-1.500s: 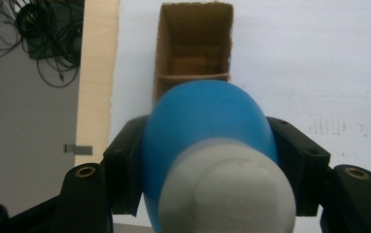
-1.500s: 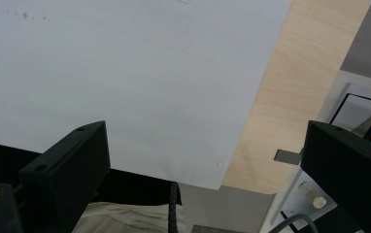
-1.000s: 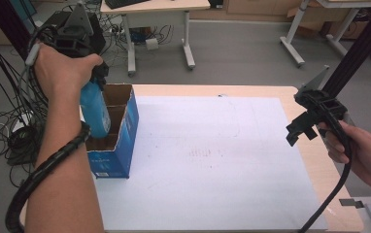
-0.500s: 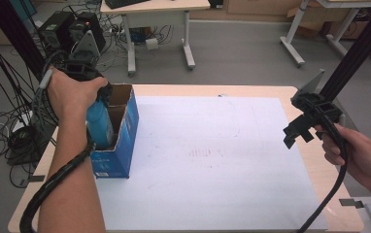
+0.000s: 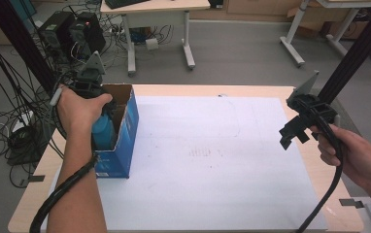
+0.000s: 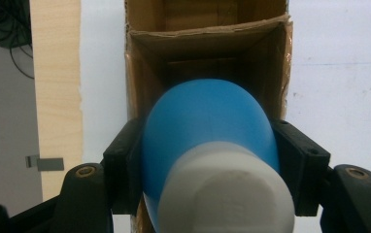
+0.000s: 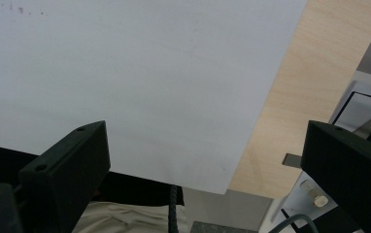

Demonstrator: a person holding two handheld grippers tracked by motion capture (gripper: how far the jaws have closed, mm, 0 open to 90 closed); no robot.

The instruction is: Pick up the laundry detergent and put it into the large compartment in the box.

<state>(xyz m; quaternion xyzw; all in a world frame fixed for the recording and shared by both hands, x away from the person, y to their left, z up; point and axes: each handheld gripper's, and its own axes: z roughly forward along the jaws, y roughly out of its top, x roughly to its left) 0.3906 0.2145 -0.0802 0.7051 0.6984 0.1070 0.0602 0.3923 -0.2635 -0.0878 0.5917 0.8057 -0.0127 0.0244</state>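
Note:
A blue bottle (image 6: 208,121) with a white cap sits between the jaws of my left gripper (image 6: 208,155), which is shut on it. The bottle points down into an open cardboard box (image 6: 208,34). In the high view the blue box (image 5: 131,127) stands at the table's left side. The bottle (image 5: 104,132) is partly inside it, under the hand that holds my left gripper (image 5: 101,116). My right gripper (image 5: 293,136) hovers above the table's right edge. Its jaws stand wide apart with nothing between them (image 7: 203,160).
A large white sheet (image 5: 212,160) covers most of the wooden table (image 5: 174,89). Cables and computer cases lie on the floor at the back left. A desk (image 5: 154,9) stands behind the table. A black post (image 5: 358,48) rises at the right.
My left gripper has come down with the bottle, which has gone from above the box to partly inside it. The right gripper has hardly moved.

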